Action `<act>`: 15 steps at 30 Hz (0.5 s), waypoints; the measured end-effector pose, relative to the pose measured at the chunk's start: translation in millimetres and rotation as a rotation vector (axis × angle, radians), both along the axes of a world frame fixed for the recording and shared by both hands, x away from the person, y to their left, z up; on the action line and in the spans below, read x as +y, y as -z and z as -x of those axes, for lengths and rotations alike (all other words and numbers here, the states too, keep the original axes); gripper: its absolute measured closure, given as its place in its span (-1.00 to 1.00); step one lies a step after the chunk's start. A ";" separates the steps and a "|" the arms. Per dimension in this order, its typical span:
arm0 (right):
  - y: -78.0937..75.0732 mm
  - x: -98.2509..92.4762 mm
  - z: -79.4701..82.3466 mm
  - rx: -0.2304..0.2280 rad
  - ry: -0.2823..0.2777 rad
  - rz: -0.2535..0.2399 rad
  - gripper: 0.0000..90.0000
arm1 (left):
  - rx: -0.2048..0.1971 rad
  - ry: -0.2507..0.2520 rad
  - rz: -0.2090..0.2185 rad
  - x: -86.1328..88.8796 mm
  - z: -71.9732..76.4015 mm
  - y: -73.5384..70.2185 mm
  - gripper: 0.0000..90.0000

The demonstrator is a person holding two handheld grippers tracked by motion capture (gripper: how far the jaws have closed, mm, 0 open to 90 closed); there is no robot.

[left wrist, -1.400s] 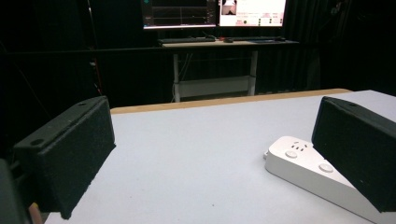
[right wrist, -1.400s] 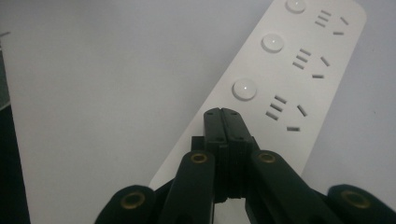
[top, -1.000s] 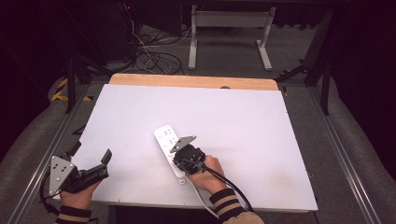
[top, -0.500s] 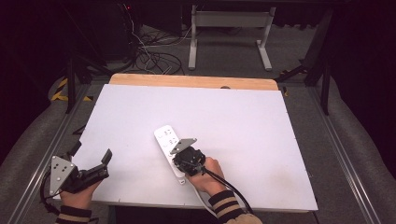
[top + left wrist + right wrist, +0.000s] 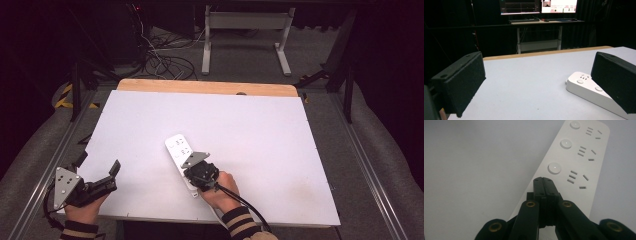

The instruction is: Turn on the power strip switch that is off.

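Note:
A white power strip (image 5: 177, 147) with round buttons and socket slots lies at an angle on the white table (image 5: 260, 140), near its front middle. My right gripper (image 5: 194, 164) is held over the strip's near half. In the right gripper view its jaws are pressed together, and the right gripper (image 5: 542, 180) has its tips just short of the nearest round button (image 5: 554, 168) on the power strip (image 5: 579, 152), with nothing between them. My left gripper (image 5: 97, 164) rests at the table's front left corner, open and empty. The left gripper (image 5: 537, 60) faces across the table, with the power strip (image 5: 584, 86) partly behind its right jaw.
A wooden strip (image 5: 205, 86) runs along the table's far edge. Beyond it are loose cables (image 5: 165, 60) on the floor and a desk frame (image 5: 245, 30). Lit monitors (image 5: 539, 6) stand on a far desk. Metal rails (image 5: 372, 175) flank the table.

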State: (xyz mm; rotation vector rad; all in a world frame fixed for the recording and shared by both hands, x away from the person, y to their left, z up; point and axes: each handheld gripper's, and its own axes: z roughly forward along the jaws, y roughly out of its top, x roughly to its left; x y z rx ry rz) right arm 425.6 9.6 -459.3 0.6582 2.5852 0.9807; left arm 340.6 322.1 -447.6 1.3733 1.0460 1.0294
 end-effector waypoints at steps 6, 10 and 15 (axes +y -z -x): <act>-0.2 -0.7 -2.8 0.028 0.006 -0.017 1.00 | 0.001 -0.003 0.007 1.9 0.8 0.3 -1.00; 0.3 -0.8 -2.6 0.029 0.008 -0.024 1.00 | -0.001 -0.005 0.002 2.2 1.5 0.1 -1.00; 0.5 -1.1 -2.4 0.026 0.010 -0.026 1.00 | 0.000 -0.003 0.000 0.9 1.4 0.2 -1.00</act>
